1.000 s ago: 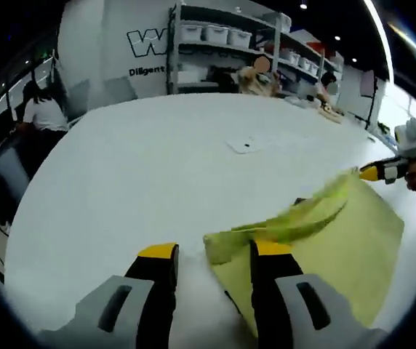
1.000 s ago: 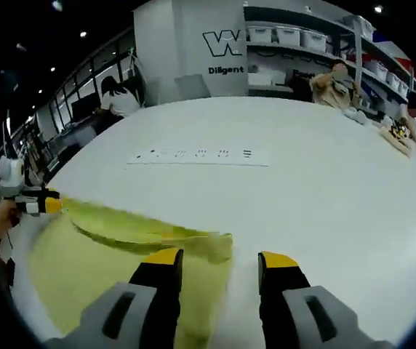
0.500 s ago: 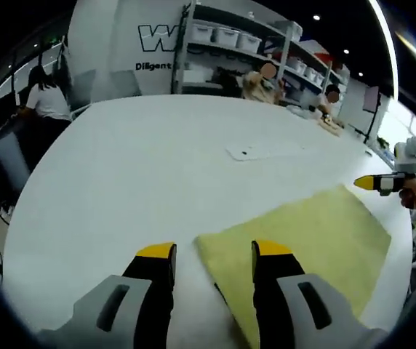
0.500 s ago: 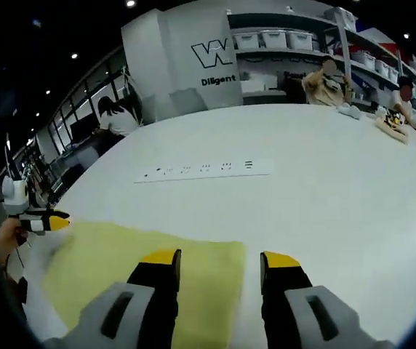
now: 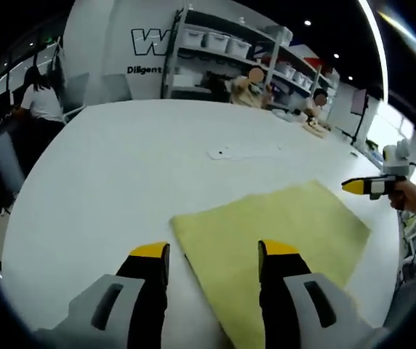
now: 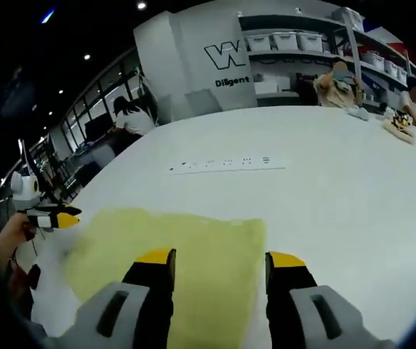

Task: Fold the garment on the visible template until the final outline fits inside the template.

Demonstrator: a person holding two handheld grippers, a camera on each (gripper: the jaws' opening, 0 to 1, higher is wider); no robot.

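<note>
Our left tool [image 5: 212, 251] and right tool [image 6: 220, 257] hang released above the yellow garment [image 5: 273, 225], flat on the bench [image 5: 121, 167]. We see no template outline, so our next fold may land crooked.

Garment [image 5: 281, 233]: matt yellow-green cloth, soft nap. Table [image 5: 121, 167]: smooth white, matt.

Bright and even throughout, lit from above by small ceiling spotlights [image 6: 142, 5] and a long light strip [image 5: 380, 54]. Pale sheen across the white bench [image 5: 135, 167], nearly washed out. Faint, soft shadows only. Strong fisheye bending toward the edges, shelves [image 6: 317, 40] curved. Slightly soft far off; mild blur on the nearest parts.
</note>
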